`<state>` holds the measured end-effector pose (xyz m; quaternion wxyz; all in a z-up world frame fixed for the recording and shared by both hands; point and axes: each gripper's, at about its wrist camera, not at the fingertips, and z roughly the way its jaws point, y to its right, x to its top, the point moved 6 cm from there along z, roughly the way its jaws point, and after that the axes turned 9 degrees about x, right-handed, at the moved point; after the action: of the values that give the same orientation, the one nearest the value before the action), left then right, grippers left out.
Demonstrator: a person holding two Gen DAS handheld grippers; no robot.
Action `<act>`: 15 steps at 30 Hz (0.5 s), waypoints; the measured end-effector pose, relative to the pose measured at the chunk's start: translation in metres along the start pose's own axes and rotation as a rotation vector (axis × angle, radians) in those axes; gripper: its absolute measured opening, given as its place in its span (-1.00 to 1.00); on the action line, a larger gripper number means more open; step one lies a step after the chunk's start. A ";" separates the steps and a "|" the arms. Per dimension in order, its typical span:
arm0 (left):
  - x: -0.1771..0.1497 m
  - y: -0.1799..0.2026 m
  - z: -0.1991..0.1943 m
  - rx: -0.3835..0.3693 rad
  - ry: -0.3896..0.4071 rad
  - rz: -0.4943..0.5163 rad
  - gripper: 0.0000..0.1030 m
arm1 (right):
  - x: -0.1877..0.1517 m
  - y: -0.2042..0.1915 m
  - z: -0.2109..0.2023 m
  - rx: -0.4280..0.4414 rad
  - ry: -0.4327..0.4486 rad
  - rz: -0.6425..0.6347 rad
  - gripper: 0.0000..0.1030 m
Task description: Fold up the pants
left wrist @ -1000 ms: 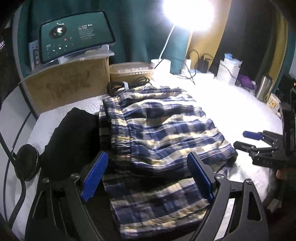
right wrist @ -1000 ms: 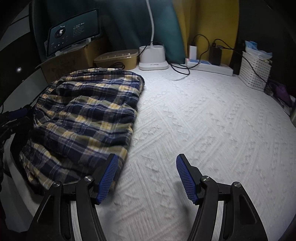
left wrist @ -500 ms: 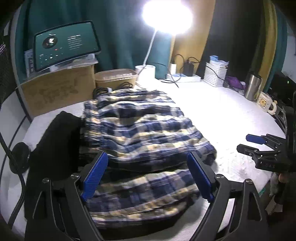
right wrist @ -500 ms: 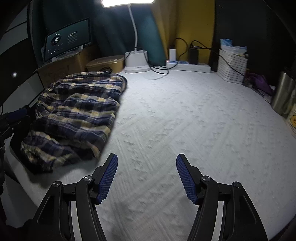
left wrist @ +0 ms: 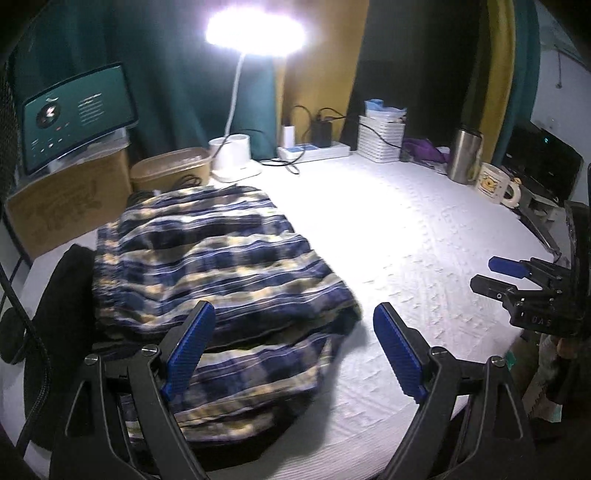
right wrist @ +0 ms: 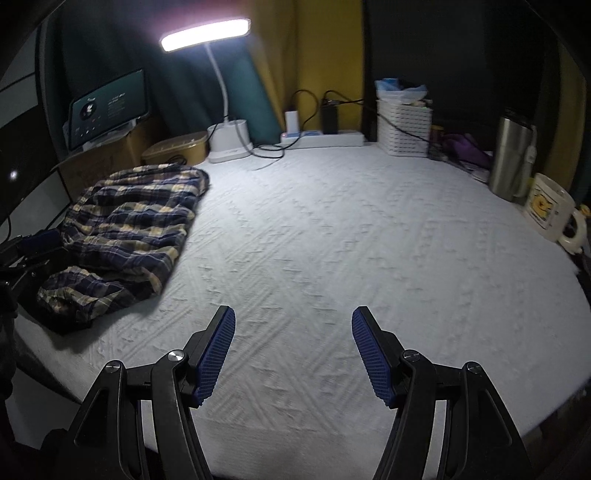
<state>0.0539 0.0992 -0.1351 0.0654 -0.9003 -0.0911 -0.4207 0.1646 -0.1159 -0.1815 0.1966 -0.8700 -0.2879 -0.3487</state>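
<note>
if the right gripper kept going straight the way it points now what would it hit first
Probably just the bare white textured cover: the right gripper tilts down at it, jaws open and empty. The plaid pants lie well off to its left.

A white textured cover (right wrist: 332, 240) spreads over the table, lit by a white desk lamp (right wrist: 205, 35) on a bent neck at the back. Behind it hang a teal curtain (left wrist: 166, 74) and a yellow one (right wrist: 325, 55), with darkness to the right. A lit tablet (left wrist: 77, 114) sits on a cardboard box (left wrist: 70, 199) at the back left. A power strip (right wrist: 321, 138), white slatted basket (right wrist: 404, 129), steel tumbler (right wrist: 511, 155) and printed mug (right wrist: 550, 208) line the far edge.
</note>
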 end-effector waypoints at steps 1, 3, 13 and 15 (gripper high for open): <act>0.002 0.006 -0.001 -0.008 0.005 0.007 0.71 | -0.001 0.003 -0.003 -0.005 0.005 0.004 0.31; 0.005 0.014 -0.004 -0.010 0.016 0.019 0.71 | -0.002 0.011 -0.012 -0.019 0.017 0.013 0.31; 0.019 0.035 -0.025 0.064 0.116 0.057 0.71 | -0.009 0.034 -0.055 -0.081 0.084 0.036 0.31; 0.020 0.040 -0.031 0.079 0.135 0.074 0.71 | -0.008 0.034 -0.064 -0.092 0.101 0.031 0.31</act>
<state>0.0524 0.0563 -0.1015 0.1222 -0.8693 -0.0695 -0.4739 0.1506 -0.1794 -0.1484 0.1762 -0.8638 -0.2478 -0.4017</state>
